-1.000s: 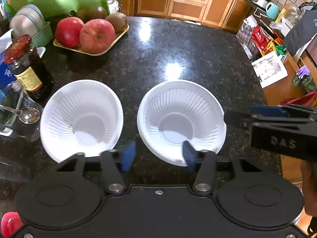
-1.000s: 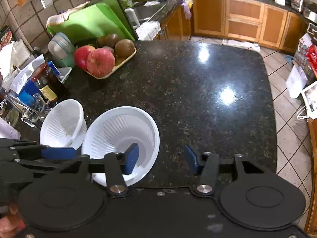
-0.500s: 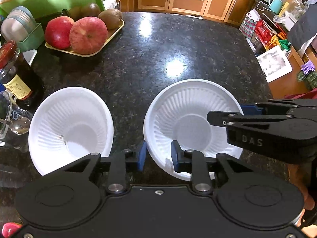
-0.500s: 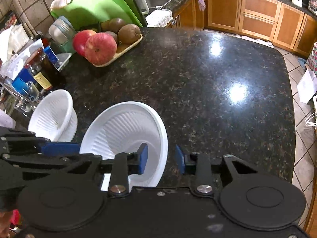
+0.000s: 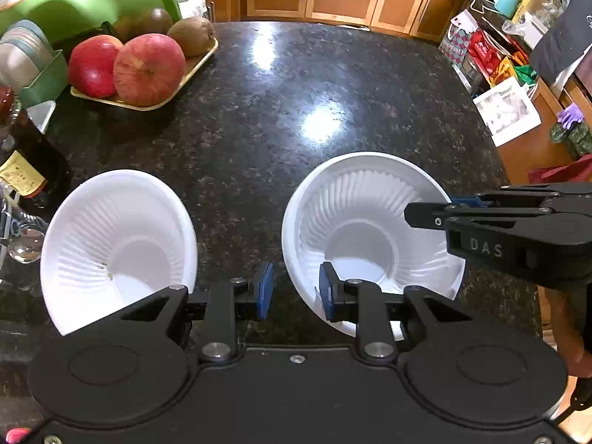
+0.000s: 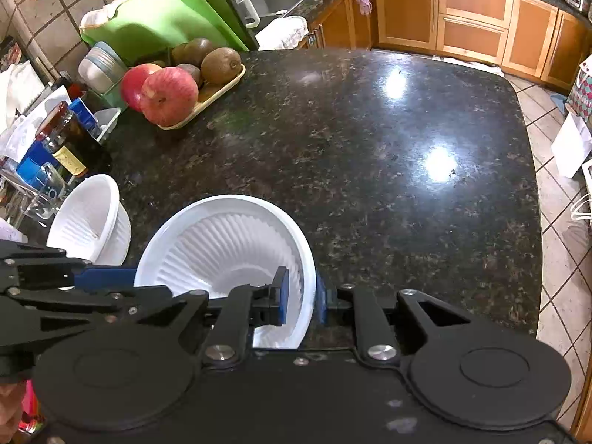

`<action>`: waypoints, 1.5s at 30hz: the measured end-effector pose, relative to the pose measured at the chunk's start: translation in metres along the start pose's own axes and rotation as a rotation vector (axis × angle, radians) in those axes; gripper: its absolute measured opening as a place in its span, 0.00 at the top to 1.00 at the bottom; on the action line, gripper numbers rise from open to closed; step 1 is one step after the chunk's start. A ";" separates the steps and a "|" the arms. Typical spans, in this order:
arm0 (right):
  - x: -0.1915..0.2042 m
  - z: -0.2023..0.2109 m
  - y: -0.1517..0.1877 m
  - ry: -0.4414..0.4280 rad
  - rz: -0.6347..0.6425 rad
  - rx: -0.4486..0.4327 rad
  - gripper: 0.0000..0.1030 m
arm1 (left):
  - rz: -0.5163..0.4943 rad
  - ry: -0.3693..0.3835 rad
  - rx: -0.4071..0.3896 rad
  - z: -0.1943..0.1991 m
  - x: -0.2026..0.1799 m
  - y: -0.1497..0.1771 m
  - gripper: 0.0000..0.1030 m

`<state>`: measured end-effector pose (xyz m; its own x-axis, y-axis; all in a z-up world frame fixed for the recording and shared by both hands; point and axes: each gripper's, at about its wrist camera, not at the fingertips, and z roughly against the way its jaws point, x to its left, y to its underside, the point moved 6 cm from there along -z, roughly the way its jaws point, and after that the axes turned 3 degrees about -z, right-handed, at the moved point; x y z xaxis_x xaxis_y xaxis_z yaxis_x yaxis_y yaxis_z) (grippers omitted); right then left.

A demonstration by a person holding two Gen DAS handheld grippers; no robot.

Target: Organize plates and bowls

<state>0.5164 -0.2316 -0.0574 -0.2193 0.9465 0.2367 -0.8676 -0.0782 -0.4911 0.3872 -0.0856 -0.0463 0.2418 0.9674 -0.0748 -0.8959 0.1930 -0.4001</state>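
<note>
I see two white ribbed disposable bowls near the front edge of the table. The right bowl (image 5: pixel 370 229) is wide and shallow with a flat round bottom; the left bowl (image 5: pixel 114 248) looks deeper and stands toward the left edge, close to a dark sauce bottle (image 6: pixel 70 140).

The table (image 5: pixel 296 103) is black speckled granite and shiny, with bright spots of lamp light. At its far left corner a yellow tray (image 5: pixel 155 100) carries red apples (image 5: pixel 148 68) and kiwis (image 5: pixel 192 35), with a green cutting board (image 6: pixel 159 22) behind it. Wooden cabinets (image 6: pixel 473 18) and a tiled floor fill the room behind.

The fingers of my left gripper (image 5: pixel 296 290) are a little apart, the near left rim of the right bowl between them; I cannot tell if they touch it. The fingers of my right gripper (image 6: pixel 301 298) are closing, with the right rim of the same bowl between them, one blue pad (image 6: pixel 283 296) inside the bowl.
</note>
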 end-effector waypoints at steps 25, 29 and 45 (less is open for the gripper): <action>0.023 0.056 0.031 0.018 0.025 -0.060 0.83 | -0.079 0.012 -0.028 0.035 -0.017 0.014 0.71; 0.035 0.077 0.042 0.014 0.036 -0.083 0.83 | -0.092 0.026 -0.057 0.054 -0.017 0.023 0.71; 0.089 0.140 0.116 -0.034 0.082 -0.135 0.82 | -0.165 0.075 -0.060 0.113 -0.009 0.088 0.71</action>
<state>0.3334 -0.2002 0.0239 -0.3042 0.9272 0.2185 -0.7786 -0.1099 -0.6178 0.2638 -0.0589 0.0218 0.4130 0.9080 -0.0708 -0.8186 0.3360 -0.4659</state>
